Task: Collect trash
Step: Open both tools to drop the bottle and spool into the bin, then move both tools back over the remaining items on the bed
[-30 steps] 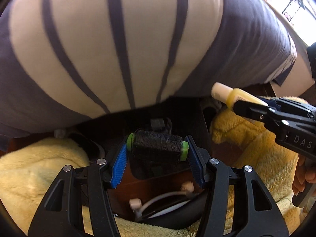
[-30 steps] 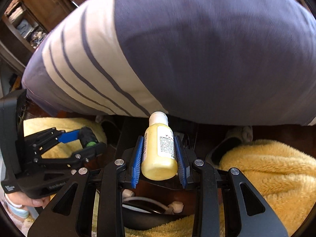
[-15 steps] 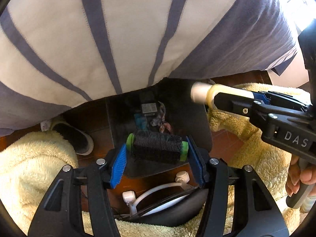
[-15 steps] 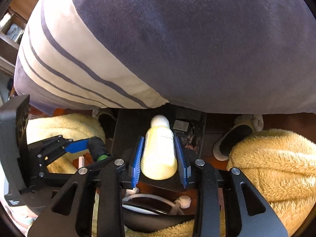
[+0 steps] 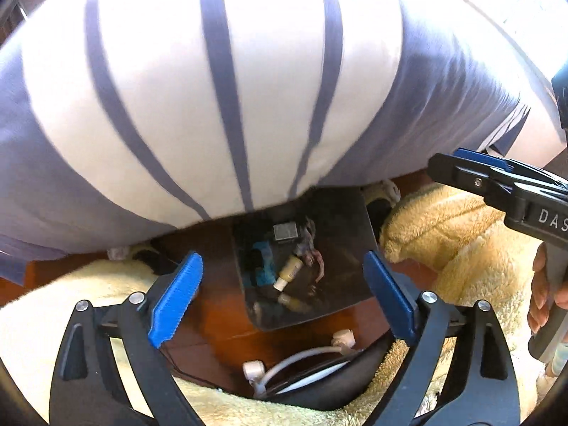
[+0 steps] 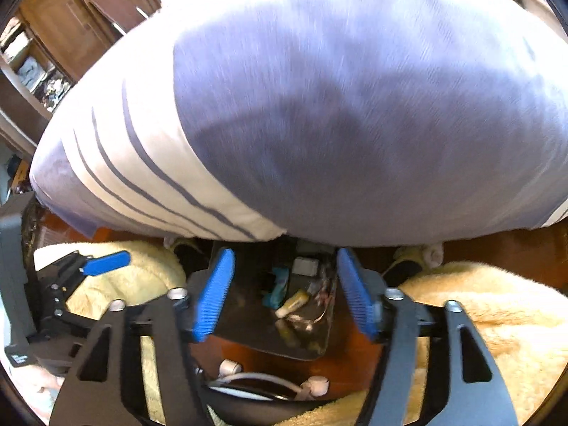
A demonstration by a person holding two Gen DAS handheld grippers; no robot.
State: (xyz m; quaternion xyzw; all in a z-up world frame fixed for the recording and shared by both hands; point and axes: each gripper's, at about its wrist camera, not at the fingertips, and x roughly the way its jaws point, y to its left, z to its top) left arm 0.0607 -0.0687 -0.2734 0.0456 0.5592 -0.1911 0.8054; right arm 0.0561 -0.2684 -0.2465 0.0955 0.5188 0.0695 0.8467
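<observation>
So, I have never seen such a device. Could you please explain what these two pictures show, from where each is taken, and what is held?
A person holds a two-finger gripper in each hand, each carrying a camera that looks along its fingers. One picture is from the left gripper, the other from the right gripper. Both point down at a dark bin on the floor, under a big striped pillow, between yellow fluffy fabric. Their jaws have just been opening and nothing is between them now. A yellow bottle lies in the bin among other trash. The left view also shows the right gripper at its edge, with the hand holding it.
</observation>
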